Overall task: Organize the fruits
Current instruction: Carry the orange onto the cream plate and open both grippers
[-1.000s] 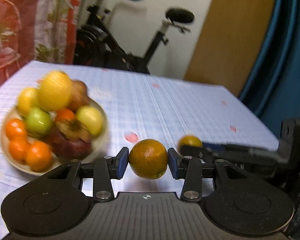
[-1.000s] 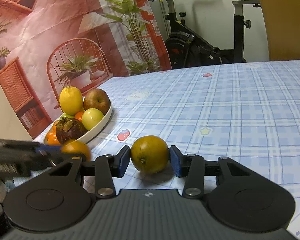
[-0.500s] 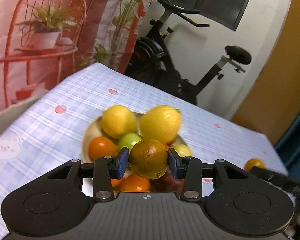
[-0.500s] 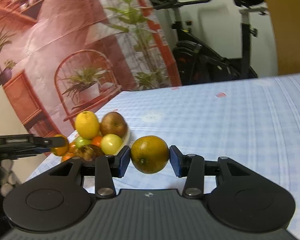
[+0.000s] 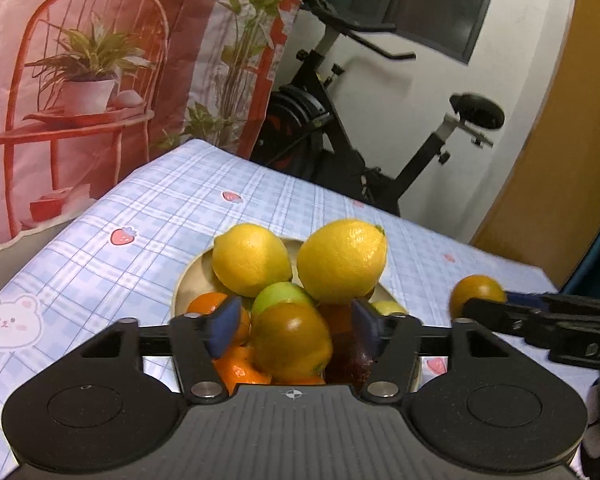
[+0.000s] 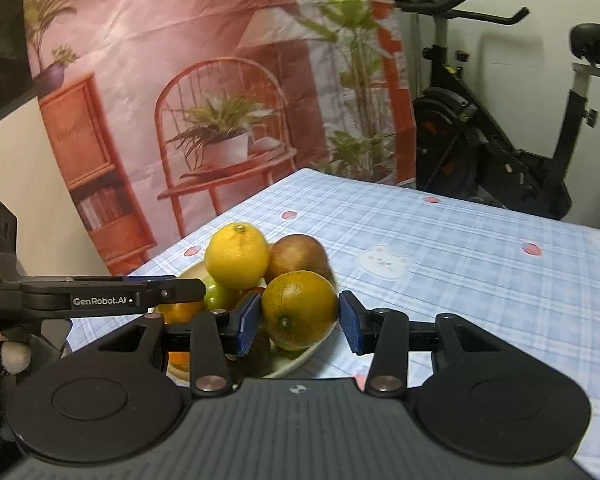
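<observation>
A cream bowl (image 5: 188, 276) on the checked tablecloth holds two lemons (image 5: 342, 260), a green apple (image 5: 278, 294), oranges and a dark fruit. My left gripper (image 5: 292, 326) is over the bowl with its jaws apart; a greenish orange (image 5: 292, 340) sits loose between them on the pile. My right gripper (image 6: 298, 320) is shut on another greenish orange (image 6: 300, 310), held just right of the bowl (image 6: 296, 358). It also shows in the left wrist view (image 5: 478, 294). The left gripper's finger (image 6: 140, 294) crosses the right wrist view.
The blue checked tablecloth (image 6: 460, 264) with strawberry and bear prints stretches to the right of the bowl. An exercise bike (image 5: 340, 140) stands behind the table. A printed backdrop (image 6: 180, 100) hangs at the left.
My left gripper moved over the bowl, opened and let its orange go onto the pile. My right gripper carried its orange left, up to the bowl.
</observation>
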The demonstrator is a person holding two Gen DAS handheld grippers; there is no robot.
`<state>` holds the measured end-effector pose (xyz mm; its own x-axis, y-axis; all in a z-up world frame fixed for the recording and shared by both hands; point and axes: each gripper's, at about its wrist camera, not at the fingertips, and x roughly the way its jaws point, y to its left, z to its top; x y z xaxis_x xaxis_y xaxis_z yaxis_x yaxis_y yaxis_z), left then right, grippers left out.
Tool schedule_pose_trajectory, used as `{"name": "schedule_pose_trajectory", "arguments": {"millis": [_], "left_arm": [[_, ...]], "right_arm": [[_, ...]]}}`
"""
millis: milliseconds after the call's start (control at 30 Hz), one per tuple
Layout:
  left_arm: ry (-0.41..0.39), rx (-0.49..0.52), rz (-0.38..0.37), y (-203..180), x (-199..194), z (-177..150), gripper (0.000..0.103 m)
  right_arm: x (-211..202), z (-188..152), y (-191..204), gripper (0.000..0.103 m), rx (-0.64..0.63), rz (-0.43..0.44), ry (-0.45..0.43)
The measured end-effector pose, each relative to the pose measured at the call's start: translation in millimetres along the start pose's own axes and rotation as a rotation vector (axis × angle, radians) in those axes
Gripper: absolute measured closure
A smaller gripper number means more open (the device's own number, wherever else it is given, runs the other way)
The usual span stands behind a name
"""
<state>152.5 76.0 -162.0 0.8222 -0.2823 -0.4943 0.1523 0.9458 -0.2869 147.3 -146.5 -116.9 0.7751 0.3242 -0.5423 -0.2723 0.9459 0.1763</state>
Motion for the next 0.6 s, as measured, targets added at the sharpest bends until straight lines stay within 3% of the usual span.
{"name": "schedule_pose_trajectory", "arguments": {"millis": [600], "left_arm": [[-0.062,-0.06,0.028,13.0,-17.8,-10.2,0.038]], "right_arm": [[56.7,11.6,37.6,0.058,-0.098,0.018,0.06]]}}
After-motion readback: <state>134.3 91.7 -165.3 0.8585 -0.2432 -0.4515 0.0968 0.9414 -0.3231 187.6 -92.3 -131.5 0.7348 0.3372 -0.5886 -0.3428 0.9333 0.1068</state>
